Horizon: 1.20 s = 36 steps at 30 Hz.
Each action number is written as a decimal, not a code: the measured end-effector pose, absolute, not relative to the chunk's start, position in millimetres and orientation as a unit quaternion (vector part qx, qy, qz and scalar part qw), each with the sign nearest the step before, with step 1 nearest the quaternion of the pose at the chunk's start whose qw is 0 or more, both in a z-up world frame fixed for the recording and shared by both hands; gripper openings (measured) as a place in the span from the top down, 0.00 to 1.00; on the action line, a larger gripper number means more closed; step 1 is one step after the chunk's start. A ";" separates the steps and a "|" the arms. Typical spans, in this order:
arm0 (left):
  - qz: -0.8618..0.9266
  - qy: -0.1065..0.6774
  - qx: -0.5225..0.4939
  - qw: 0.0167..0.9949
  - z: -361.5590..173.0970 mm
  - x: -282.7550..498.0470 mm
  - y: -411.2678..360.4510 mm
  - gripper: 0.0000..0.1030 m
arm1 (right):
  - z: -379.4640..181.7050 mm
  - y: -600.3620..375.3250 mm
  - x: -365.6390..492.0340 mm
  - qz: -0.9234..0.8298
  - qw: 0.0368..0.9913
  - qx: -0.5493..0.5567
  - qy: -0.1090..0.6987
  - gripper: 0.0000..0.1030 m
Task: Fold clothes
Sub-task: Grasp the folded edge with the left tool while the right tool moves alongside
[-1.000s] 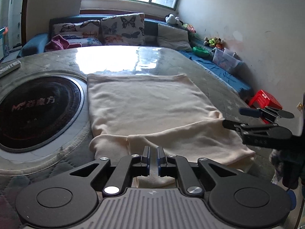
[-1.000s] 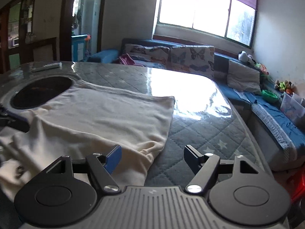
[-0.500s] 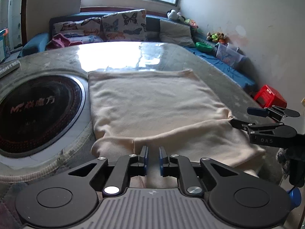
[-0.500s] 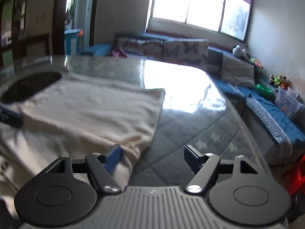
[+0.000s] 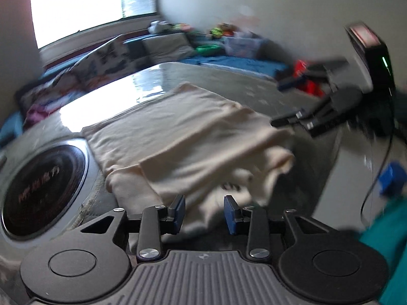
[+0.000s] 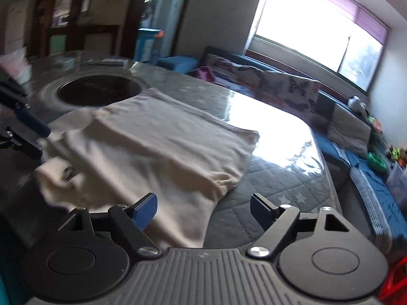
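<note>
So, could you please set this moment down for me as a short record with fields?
garment: cream garment, partly folded, near end rumpled
surface: quilted grey table cover
inset: round dark cooktop beside the garment
left tongs: jaws opening, cloth lies between them, pads not pressing it
right tongs: jaws opening, over the garment's near edge, gripping nothing
background: butterfly cushions under a window
</note>
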State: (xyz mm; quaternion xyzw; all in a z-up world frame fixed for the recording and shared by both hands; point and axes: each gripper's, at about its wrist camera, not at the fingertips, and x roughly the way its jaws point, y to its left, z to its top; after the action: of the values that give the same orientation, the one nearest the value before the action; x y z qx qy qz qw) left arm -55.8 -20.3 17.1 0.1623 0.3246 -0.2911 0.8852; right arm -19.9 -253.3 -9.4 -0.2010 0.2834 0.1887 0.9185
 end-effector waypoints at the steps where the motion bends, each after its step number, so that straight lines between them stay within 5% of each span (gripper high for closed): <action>1: -0.296 0.318 0.180 0.882 14.6 -60.7 -23.7 0.65 | -8.7 -250.8 -25.7 0.196 0.915 -0.213 0.282 0.19; 14: -0.309 0.264 0.269 0.873 -17.8 -65.8 -49.2 0.66 | -25.7 -227.4 -63.9 0.265 0.870 -0.305 0.284 0.18; 18: -0.316 0.256 0.251 0.878 -12.7 -60.6 -49.0 0.87 | -27.4 -220.6 -63.0 0.281 0.866 -0.306 0.279 0.18; 20: -0.318 0.254 0.234 0.883 -6.9 -55.9 -46.7 0.89 | -29.1 -216.5 -60.7 0.287 0.864 -0.308 0.277 0.18; 26: -0.315 0.256 0.154 0.901 18.7 -29.2 -34.5 0.90 | -31.4 -206.7 -48.6 0.301 0.862 -0.301 0.275 0.33; 31: -0.316 0.267 0.121 0.902 23.0 -13.1 -31.5 0.90 | -30.9 -203.8 -26.3 0.307 0.867 -0.266 0.290 0.62; 36: -0.306 0.285 0.132 0.899 13.6 -17.7 -30.2 0.85 | -26.1 -208.5 -4.4 0.317 0.866 -0.215 0.322 0.77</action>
State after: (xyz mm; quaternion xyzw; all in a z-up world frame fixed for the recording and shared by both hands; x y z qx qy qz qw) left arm -17.7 -30.2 13.6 0.1325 0.2847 -0.3058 0.8988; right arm -4.4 -208.5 -26.1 -0.2148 0.3218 0.3175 0.8658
